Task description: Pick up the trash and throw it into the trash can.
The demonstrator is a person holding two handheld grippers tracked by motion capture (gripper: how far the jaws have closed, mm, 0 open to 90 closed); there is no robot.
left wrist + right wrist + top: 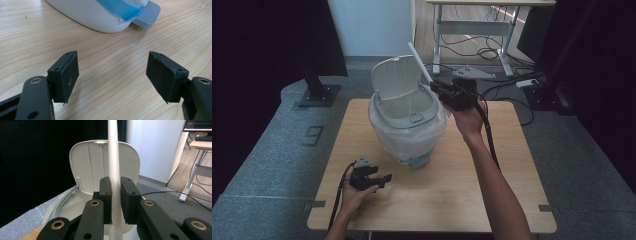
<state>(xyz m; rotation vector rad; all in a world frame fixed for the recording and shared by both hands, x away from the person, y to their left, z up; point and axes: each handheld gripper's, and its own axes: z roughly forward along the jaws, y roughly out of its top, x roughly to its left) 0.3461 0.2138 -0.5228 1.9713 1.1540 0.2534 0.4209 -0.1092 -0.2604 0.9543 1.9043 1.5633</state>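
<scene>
We are working over a wooden bench (492, 200) that is carrying a white pedal bin (409, 125) toward its far left side. The bin is standing upright with a clear bag liner (432, 135) draping over its wall, and its lid (395, 80) is standing open, tilted back toward the far side. A grey pedal (149, 13) is sticking out at the near foot of the bin, with a strip of blue tape (120, 8) showing just above it. On the right, we are holding the right tool (437, 87) up beside the bin's right rim, and its jaws are clenching a slim white stick (419, 62); the stick is rising from between the pads (106, 192) and slanting up and to the far left in front of the open lid. On the near left, the left tool (384, 179) is resting low on the bench, well apart from the bin, with its jaws released and standing wide with nothing between them.
</scene>
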